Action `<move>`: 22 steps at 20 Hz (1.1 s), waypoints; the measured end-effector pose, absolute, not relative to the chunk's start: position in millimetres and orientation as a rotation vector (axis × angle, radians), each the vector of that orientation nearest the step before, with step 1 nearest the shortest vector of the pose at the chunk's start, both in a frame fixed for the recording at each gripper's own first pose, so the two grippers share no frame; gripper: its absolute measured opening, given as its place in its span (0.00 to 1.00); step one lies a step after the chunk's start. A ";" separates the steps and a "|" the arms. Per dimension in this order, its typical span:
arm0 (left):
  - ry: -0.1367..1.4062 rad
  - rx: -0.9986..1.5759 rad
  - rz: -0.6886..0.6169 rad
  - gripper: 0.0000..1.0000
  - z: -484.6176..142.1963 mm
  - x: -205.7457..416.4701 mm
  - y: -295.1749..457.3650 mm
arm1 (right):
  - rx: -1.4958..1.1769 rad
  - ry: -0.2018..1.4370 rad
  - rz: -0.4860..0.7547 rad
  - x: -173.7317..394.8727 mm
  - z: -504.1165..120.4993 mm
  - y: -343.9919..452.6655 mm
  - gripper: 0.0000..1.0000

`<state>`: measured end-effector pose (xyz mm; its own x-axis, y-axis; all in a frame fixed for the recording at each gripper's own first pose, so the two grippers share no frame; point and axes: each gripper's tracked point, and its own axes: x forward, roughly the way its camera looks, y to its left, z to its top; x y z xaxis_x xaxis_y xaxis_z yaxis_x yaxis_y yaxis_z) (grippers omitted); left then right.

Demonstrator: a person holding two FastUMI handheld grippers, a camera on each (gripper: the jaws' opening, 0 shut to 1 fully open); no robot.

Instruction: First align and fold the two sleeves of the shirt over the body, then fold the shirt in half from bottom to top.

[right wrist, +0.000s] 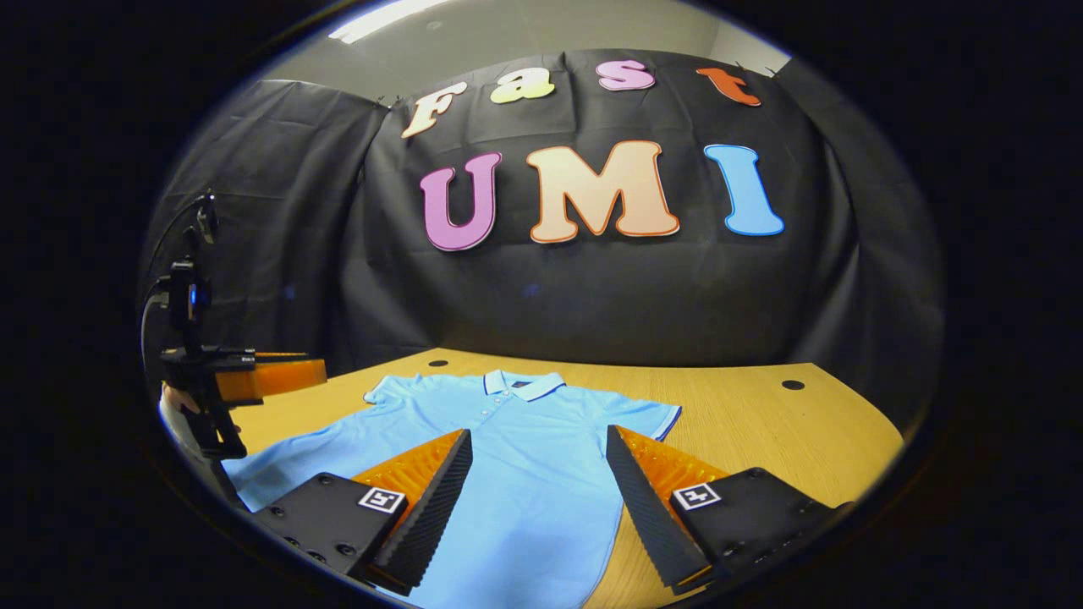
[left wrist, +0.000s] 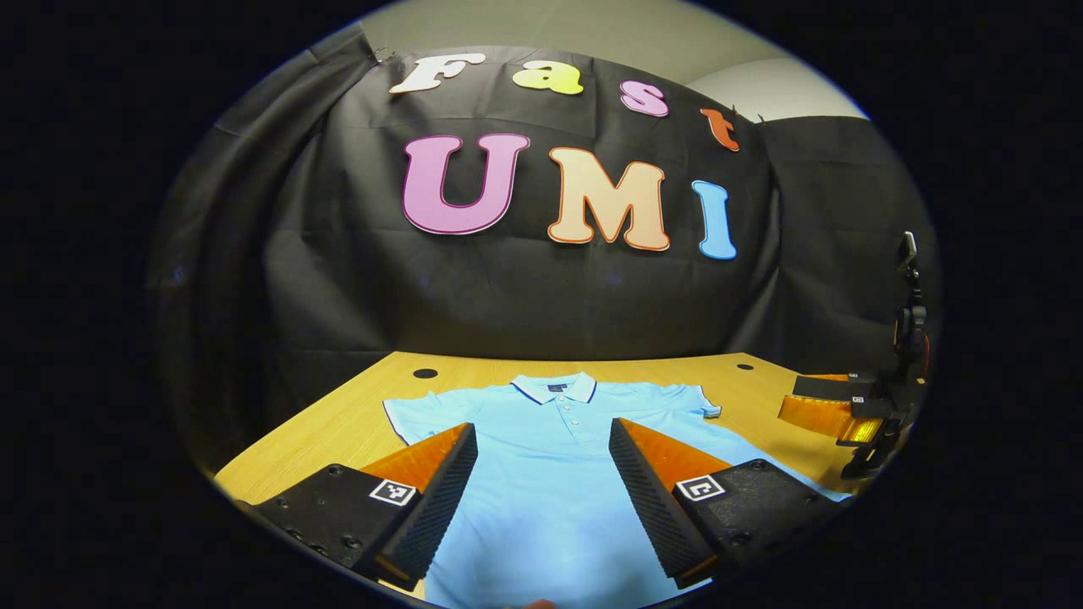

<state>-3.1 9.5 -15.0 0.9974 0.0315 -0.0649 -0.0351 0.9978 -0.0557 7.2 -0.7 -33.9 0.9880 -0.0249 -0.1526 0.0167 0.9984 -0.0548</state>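
Left gripper view — shirt lies flat, collar pointing away.

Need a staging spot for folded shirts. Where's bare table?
Bare wooden table right of the shirt, out to the grommet hole. A narrower strip behind the collar by the black cloth. Near edge is crowded: both open tools, left tool and right tool, hover over the shirt.

Light blue shirt on a yellow-brown wood-grain table.

Between our left jaws we see the plain light blue cloth; beyond their tips, its collar carries a white band edged in dark blue, the sleeve hem likewise. The table shows small black round holes; the wall cloth behind is black.
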 end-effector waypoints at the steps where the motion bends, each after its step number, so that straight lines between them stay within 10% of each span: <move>1: 0.069 -0.066 0.030 0.95 -16.8 -3.7 9.2 | -0.062 0.178 -0.023 10.4 -38.5 -2.5 0.99; 22: 0.102 -0.088 0.058 0.95 -27.0 -0.4 28.4 | -0.106 0.619 -0.241 183.8 -78.6 -141.1 0.99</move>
